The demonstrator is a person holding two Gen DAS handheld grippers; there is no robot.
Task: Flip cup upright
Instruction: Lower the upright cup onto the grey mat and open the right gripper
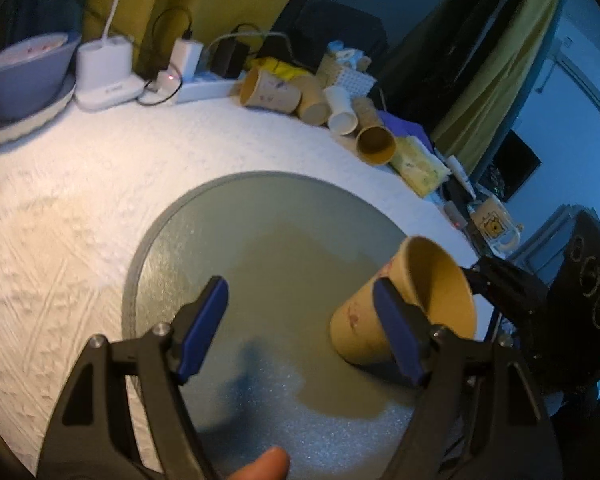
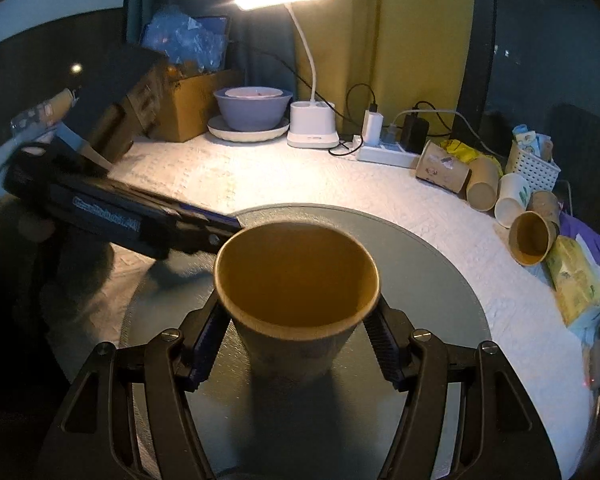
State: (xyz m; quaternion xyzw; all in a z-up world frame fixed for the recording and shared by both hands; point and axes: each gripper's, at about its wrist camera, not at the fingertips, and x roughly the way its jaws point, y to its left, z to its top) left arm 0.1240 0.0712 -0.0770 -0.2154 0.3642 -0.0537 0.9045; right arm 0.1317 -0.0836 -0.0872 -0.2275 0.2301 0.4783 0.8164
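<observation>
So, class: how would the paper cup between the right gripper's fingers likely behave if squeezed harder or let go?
The paper cup looks thin-walled, so a harder squeeze from the right gripper would probably dent it. It appears empty, likely light. It leans on the grey mat, so it might tip if released.

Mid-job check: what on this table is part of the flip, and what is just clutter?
In the job:
- paper cup, mouth up, between the right gripper pads
- round grey mat under it
- left gripper, open, empty

Lying about:
- spare cups
- desk lamp
- bowl
- power strip
- tissue pack
</observation>
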